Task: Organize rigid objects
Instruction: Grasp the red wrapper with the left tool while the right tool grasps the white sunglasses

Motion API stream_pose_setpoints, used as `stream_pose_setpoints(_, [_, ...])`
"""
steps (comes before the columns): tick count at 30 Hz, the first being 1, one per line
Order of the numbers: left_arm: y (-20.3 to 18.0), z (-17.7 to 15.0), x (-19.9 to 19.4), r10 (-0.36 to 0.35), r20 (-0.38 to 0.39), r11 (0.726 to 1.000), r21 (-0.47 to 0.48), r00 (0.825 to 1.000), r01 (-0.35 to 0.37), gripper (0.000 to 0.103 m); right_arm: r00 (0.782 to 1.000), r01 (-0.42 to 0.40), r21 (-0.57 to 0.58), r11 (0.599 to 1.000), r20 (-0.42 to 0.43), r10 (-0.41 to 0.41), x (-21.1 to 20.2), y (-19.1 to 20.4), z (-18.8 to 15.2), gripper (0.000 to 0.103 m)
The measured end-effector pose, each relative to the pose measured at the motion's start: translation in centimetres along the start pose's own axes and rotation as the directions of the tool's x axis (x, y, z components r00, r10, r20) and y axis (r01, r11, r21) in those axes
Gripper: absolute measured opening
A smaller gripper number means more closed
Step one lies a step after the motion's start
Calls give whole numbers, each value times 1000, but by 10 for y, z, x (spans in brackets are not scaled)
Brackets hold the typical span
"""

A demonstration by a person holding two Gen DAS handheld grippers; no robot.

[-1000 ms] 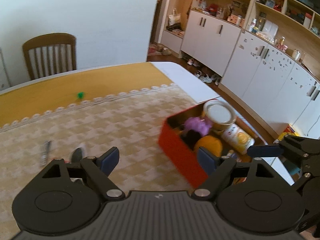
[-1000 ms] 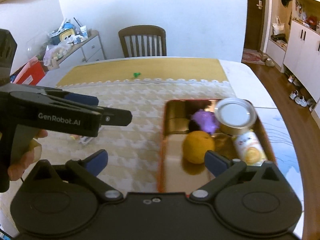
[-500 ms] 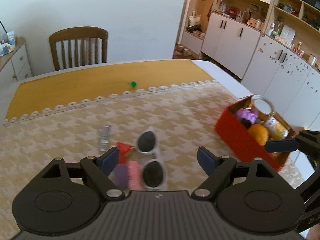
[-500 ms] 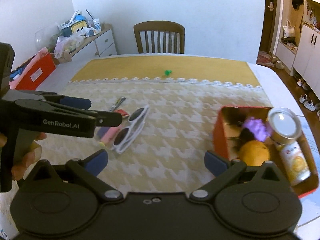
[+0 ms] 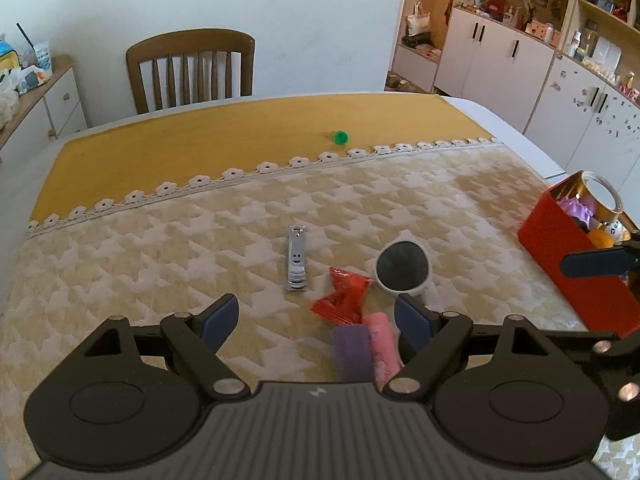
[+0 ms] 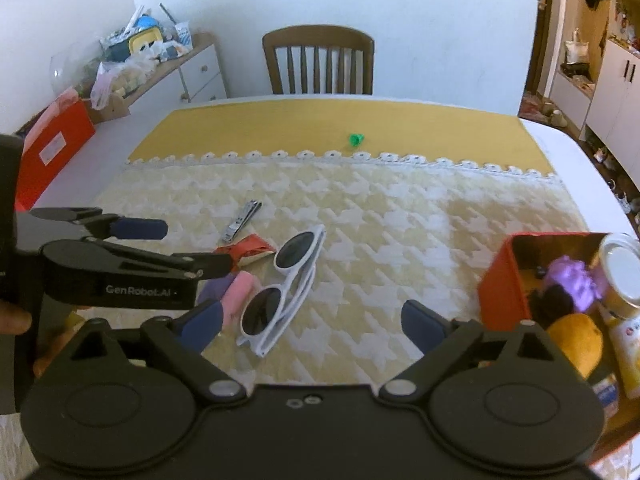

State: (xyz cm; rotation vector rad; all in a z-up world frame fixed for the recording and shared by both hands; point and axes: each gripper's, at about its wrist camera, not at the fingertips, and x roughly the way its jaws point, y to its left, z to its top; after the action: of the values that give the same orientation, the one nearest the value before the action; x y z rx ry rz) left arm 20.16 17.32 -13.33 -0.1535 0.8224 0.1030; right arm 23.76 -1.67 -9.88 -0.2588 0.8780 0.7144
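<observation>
- The bench (image 5: 120, 160) carries a yellow cloth along its far edge and a cream houndstooth cloth (image 6: 400, 216) over the near part, with a row of white lace flowers between them.
- Near the middle of the cream cloth lies a loose cluster: a silver nail clipper (image 5: 297, 258), a red wrapper (image 5: 342, 296) just beside it, a purple roll (image 5: 352, 350) and a pink roll (image 5: 382, 344) side by side and touching, and white-framed sunglasses (image 6: 286, 284) with dark lenses lying folded.
- A small green object (image 5: 340, 136) sits alone on the yellow cloth, well apart from the cluster.
- At the bench's right edge stands a red box (image 6: 502, 280) holding a gold tin with a white lid (image 6: 620, 272), a purple fluffy thing (image 6: 572, 280), an orange (image 6: 576, 340) and a white bottle with a yellow label (image 6: 628, 348).
- The left gripper (image 5: 316, 320) hangs above the cluster with its fingers spread; the rolls and wrapper show between them, but whether they touch cannot be told.
- The right gripper (image 6: 310, 320) has its fingers spread over the cloth between sunglasses and box, gripping nothing; its jaws have just been closing slightly.
- A wooden chair (image 6: 318, 60) stands at the far edge; a cluttered sideboard (image 6: 180, 68) and white cupboards (image 5: 500, 56) line the walls.
- A second ago both cameras looked down on the red box; both have since swung left, so the cluster now fills the near view and the box sits at the right.
</observation>
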Motion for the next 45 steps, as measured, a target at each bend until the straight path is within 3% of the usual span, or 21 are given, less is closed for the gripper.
stream_pose_setpoints(8, [2, 2, 16, -30, 21, 999, 15, 999, 29, 85, 997, -22, -69, 997, -76, 17, 30, 20, -8, 77])
stream_pose_setpoints(11, [0, 1, 20, -41, 24, 999, 32, 999, 40, 83, 996, -27, -97, 995, -86, 19, 36, 26, -8, 76])
stream_pose_setpoints(20, [-11, -4, 29, -41, 37, 994, 106, 998, 37, 51, 995, -14, -157, 987, -104, -3, 51, 36, -9, 62])
stream_pose_setpoints(28, [-17, -2, 37, -50, 23, 990, 135, 998, 46, 34, 995, -1, -166, 986, -98, -16, 61, 38, -6, 56])
stream_pose_setpoints(35, [-18, -2, 41, -45, 15, 990, 134, 999, 42, 32, 996, -9, -160, 987, -90, -6, 66, 36, -4, 56])
stream_pose_setpoints(39, [-17, -2, 41, -45, 15, 991, 127, 999, 43, 28, 997, -10, -143, 990, -81, -2, 64, 32, -4, 45])
stream_pose_setpoints(45, [-16, -2, 38, -22, 24, 993, 115, 999, 19, 26, 998, -8, -151, 988, -65, -2, 57, 29, -6, 37])
